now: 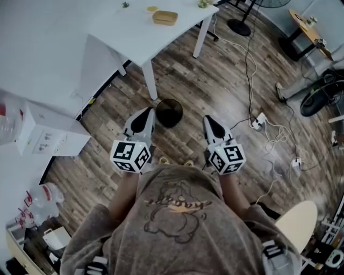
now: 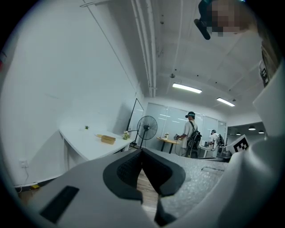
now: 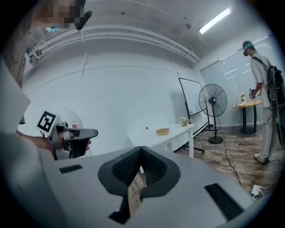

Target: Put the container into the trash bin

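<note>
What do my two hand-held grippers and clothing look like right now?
The left hand-held gripper and right hand-held gripper match: pale grey shells tapering to black ribbed pads. Each carries a white cube with black square markers. No cables on them. The person wears a grey-brown top with a bear print.

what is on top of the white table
A tan container, a yellow piece, a green sprig and a corner plant. The tabletop under them is covered.
</note>
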Tool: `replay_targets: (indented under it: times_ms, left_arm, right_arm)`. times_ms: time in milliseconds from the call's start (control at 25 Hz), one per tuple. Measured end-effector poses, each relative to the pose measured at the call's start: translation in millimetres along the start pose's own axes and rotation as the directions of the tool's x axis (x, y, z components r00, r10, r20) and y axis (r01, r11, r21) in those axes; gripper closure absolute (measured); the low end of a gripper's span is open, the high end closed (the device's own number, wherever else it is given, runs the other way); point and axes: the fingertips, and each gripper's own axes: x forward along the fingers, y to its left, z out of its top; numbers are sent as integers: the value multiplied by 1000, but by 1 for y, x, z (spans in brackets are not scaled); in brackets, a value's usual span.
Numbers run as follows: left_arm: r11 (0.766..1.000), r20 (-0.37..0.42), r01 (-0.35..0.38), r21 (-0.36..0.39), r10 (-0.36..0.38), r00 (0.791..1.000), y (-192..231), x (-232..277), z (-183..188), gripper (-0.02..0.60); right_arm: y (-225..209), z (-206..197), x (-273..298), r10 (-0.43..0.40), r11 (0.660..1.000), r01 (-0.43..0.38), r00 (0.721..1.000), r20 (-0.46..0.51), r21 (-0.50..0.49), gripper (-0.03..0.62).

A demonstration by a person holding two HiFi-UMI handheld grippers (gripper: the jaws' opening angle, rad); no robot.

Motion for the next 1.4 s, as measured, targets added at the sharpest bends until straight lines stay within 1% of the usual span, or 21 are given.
replay_targets:
  times_ms: [360,640,840,1000,1200,1400]
  left_arm:
    - [998,-19,57,12,-57,998,25,9,-8,578]
    - [998,-19,60,25,-60,998,50,27,-4,578]
    - [999,-21,45,28,-45,999,70,48,-2,578]
    - [999,-19,37,29,-36,999,88,73,6,578]
    - [1000,-15,16,23,-15,1000,101,120,18,578]
    - [1000,-2,-8,26,8,1000,113,169,41,578]
  right_arm:
    - [14,-17,19,-58,998,58,998,0,12,595]
    - [8,-20,50,-72,997,73,997,-20,20,594]
    - [2,-20,88,-45,999,46,998,-31,26,594]
    - [-9,-6,124,-24,999,25,999,-21,24,594]
    - [-36,10,167,7,1000,-6,999,-35,19,594]
    - [-66,39,212,46,999,-46,998,-36,16,594]
